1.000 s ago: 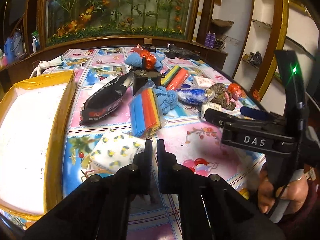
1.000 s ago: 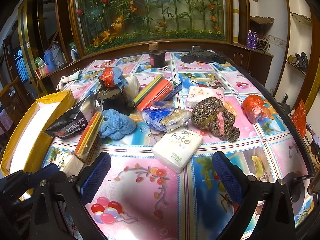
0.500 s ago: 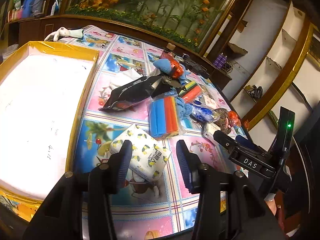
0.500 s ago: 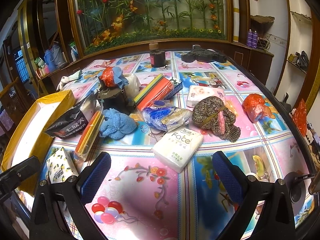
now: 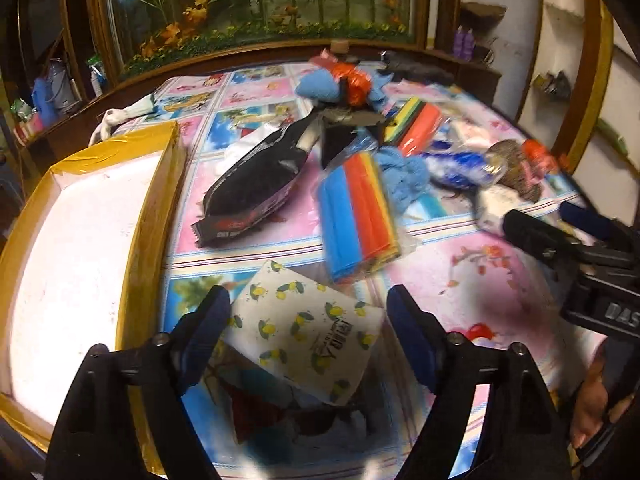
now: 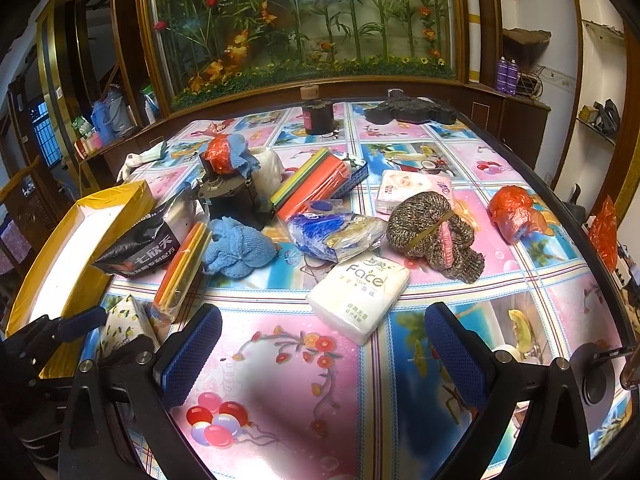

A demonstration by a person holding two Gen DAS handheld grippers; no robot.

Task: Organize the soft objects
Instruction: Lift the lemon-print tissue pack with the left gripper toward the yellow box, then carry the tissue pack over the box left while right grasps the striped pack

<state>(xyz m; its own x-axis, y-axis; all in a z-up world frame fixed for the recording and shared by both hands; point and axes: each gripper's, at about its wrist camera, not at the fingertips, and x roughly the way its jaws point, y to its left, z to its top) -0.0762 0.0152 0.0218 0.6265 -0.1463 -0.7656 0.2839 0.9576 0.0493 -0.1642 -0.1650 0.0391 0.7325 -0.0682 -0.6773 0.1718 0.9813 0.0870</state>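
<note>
On the table, listed from left to right:

Yellow box (image 5: 158, 216): at 9 o'clock in the left wrist view; white inside, its wall running alongside the tablecloth (image 5: 256, 240).

Left gripper (image 5: 308, 334): low at 6 o'clock in its own view, tilted down toward the table, jaws spread wide. One blue pad lies at each side of the lemon-print tissue pack (image 5: 308, 324); whether either pad touches the pack cannot be told. In the right wrist view the same gripper (image 6: 100, 328) shows at 8 o'clock with the pack (image 6: 124, 322) between its fingers.

Black pouch (image 5: 256, 184): at 11 o'clock from the pack, lying flat.

Striped sponge pack (image 5: 358, 216): at 12 to 1 o'clock from the tissue pack, near it but apart.

Blue knit cloth (image 6: 238, 250): just beside the sponge pack.

Right gripper (image 6: 322, 354): level above the pink cloth at 6 o'clock in its view, jaws wide apart with nothing between them. In the left wrist view it (image 5: 552, 224) enters from 3 o'clock, the person's hand (image 5: 592, 404) below it.

White Face tissue pack (image 6: 360, 292): at 12 o'clock from the right gripper, lying on the table.

Brown knit hat (image 6: 436, 232): at 1 o'clock, behind the Face pack.

Red bag (image 6: 514, 210): at 2 o'clock, well apart from the gripper.
</note>
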